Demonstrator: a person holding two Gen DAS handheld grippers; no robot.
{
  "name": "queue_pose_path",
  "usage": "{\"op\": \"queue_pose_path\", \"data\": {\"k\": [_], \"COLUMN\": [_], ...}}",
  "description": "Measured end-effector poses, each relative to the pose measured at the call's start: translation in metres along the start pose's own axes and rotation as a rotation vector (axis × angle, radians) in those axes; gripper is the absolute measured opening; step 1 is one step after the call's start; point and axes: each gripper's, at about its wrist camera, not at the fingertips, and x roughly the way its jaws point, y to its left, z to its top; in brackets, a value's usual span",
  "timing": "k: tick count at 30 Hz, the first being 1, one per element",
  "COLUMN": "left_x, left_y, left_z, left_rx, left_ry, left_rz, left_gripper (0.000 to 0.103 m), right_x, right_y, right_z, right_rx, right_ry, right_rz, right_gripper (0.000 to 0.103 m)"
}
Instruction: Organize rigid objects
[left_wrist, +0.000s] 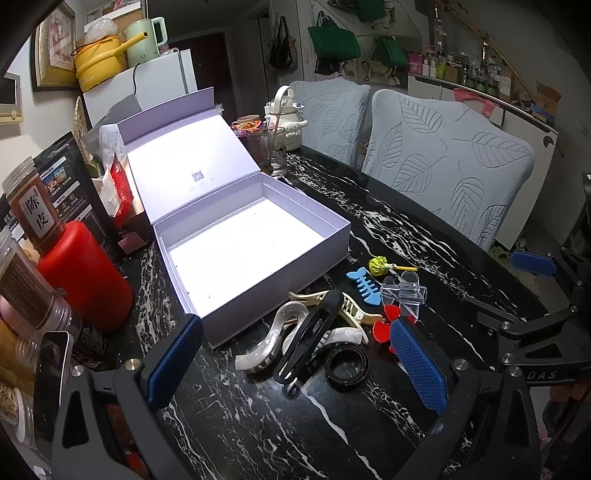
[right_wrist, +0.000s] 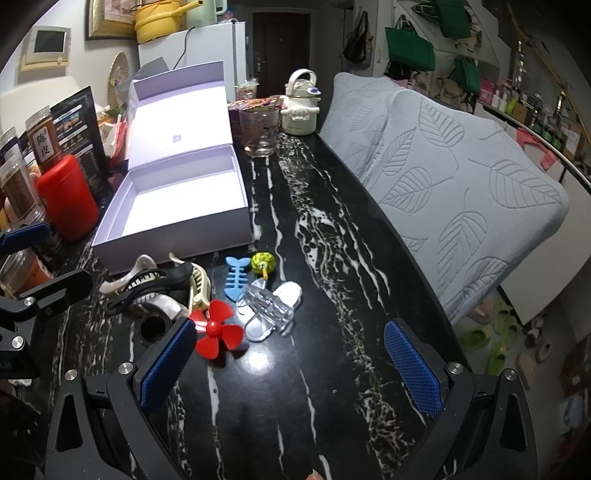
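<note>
Both hand-held grippers, left (left_wrist: 295, 363) and right (right_wrist: 291, 363), gape empty just before the clip pile (left_wrist: 317, 332).

Clips (left_wrist: 314, 332) lie on the table (left_wrist: 406, 229) before the box (left_wrist: 251, 243).

Light: dim room, lit from overhead.
Glare: white box (left_wrist: 236, 236) interior blown out; bright spot on glossy table (right_wrist: 255, 360).
Edges: fisheye bending, black corner vignette.
</note>
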Motion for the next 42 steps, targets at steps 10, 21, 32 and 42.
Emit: {"op": "queue_pose_path", "data": {"k": [10,21,32,42], "left_x": [0.001,0.002,0.003,0.013], "left_y": [0.000,-0.001,0.004,0.004], "left_z": [-0.001,-0.002,0.000,0.002], "left_rx": [-0.001,-0.006,-0.015,-0.056], "left_ry": [0.002,0.008,0.015,0.053], "left_rz": [-0.005,-0.012,-0.015,-0.071], "left_gripper": [0.103,0.103,0.103,0.103], "right_x": [0.000,0.002,0.001,-0.002], "right_y": [0.001,0.002,0.003,-0.003], "right_z": [0.000,0.001,0.001,0.003], "right_rx": [-0.001,-0.005,-0.010,-0.009], "right_ry": [0.000,-0.001,-0.004,-0.011], "right_rz": [0.001,0.005,0.015,0.034], "right_gripper": [0.103,0.103,0.103,0.103]}}
